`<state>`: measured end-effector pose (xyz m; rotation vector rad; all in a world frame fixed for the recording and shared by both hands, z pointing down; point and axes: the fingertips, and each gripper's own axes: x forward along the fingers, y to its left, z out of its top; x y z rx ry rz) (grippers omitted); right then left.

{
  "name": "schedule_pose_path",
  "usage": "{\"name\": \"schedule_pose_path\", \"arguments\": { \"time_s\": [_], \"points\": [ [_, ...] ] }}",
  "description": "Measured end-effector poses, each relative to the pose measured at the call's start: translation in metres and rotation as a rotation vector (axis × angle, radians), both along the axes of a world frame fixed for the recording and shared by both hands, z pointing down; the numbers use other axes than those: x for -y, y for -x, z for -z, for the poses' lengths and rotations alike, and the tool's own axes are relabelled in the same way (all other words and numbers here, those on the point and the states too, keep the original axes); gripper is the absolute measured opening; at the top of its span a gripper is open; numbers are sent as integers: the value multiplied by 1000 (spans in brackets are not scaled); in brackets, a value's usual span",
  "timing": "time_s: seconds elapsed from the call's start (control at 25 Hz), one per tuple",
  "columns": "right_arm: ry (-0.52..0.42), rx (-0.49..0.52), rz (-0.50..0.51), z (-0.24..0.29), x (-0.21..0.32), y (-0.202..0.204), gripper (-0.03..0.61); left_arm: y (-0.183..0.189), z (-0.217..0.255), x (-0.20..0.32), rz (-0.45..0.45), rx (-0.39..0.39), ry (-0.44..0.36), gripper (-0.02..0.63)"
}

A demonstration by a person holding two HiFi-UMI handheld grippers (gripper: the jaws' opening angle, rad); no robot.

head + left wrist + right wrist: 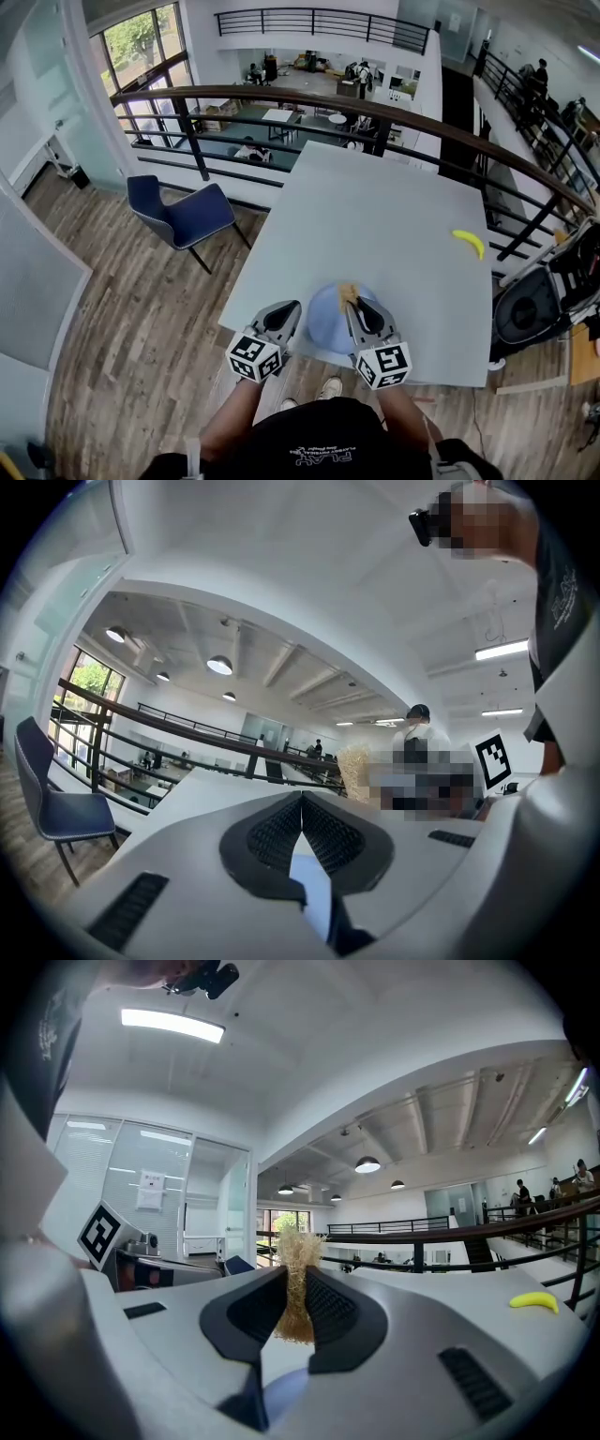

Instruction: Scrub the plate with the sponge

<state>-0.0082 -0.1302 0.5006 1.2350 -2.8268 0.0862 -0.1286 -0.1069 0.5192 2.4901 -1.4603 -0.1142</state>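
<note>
Head view first: pale blue round plate (326, 319) at near edge of grey table (375, 206), flanked by left gripper (292, 309), just beside its left rim, and right gripper (352, 305). Left gripper view: jaws pressed together, nothing between, blue below. Right gripper view: clamped on tan fibrous loofah sponge (300, 1246), poking up past jaws. Probably soft, light, springy; keep mid-body grip. Plate likely rigid, slick; steady by rim.

A grey table (394, 216) stretches ahead of the fingers (279, 321), with a dark railing (281, 98) past its far edge. Left of them, a blue chair (178, 216) stands on wood-plank floor (122, 309), with tall windows (141, 47) beyond.
</note>
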Motion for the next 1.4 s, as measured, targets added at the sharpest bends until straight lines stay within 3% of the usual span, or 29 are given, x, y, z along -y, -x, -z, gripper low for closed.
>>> {"name": "schedule_pose_path", "arguments": {
  "time_s": [0.56,0.76,1.0,1.12,1.4],
  "points": [
    [1,22,29,-5,85,-28,67,-37,-12,82,10,19,50,14],
    [-83,-38,63,-6,91,-41,67,-59,-22,100,6,52,79,14],
    [-47,-28,77,-16,101,-36,67,-42,-38,114,33,63,113,14],
    [-19,-10,37,-13,106,-38,67,-27,-39,123,38,61,121,14],
    [-2,14,-21,-3,111,-36,67,-24,-28,134,-17,64,113,14]
  ]
}}
